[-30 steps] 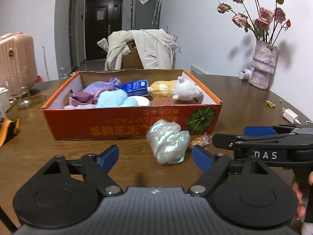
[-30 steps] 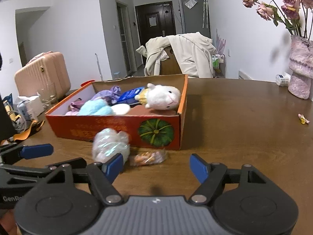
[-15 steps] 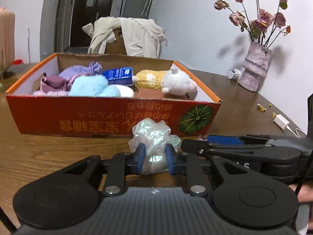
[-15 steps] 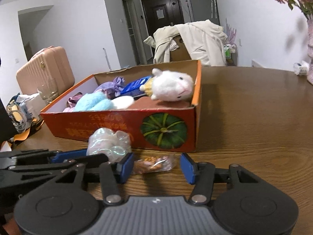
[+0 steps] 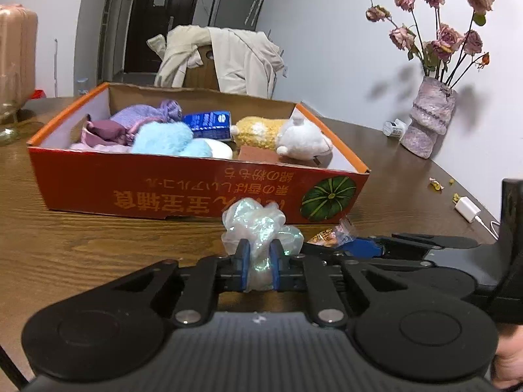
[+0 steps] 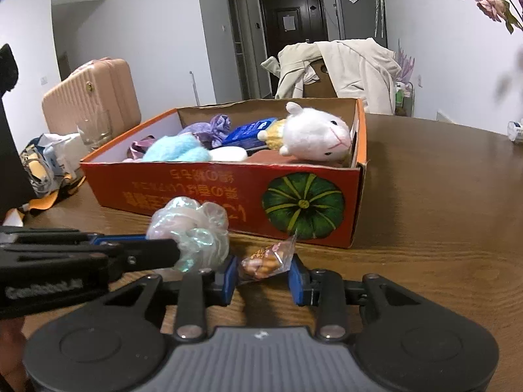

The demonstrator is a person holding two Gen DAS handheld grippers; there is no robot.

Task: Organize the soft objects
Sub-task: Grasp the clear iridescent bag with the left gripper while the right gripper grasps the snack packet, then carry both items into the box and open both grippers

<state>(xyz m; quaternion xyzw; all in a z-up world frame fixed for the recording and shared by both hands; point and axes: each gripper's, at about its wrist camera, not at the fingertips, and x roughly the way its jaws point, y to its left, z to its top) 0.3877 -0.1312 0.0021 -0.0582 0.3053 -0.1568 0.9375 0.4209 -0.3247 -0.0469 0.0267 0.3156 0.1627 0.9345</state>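
An iridescent crinkly plastic bundle (image 5: 255,222) sits on the wooden table in front of the orange cardboard box (image 5: 196,189). My left gripper (image 5: 260,271) has its jaws closing, and both blue pads press on the bundle's lower part. Just to its right lies a small clear snack packet (image 6: 261,261). My right gripper (image 6: 261,281) straddles that packet with its jaws closing; a sliver of gap shows at the left pad. The box holds a white plush animal (image 6: 317,137), a light blue fluffy thing (image 5: 163,137) and purple fabric (image 5: 143,114).
A vase of dried roses (image 5: 428,124) stands at the far right, with a white charger (image 5: 469,209) and a sweet wrapper (image 5: 436,184) nearer. A glass (image 6: 94,130) and clutter (image 6: 49,163) sit left of the box. Behind are a coat-draped chair (image 5: 222,58) and a pink suitcase (image 6: 91,94).
My left jaws have closed from wide open onto the plastic bundle. My right gripper has come forward and down, and its jaws have narrowed around the snack packet.
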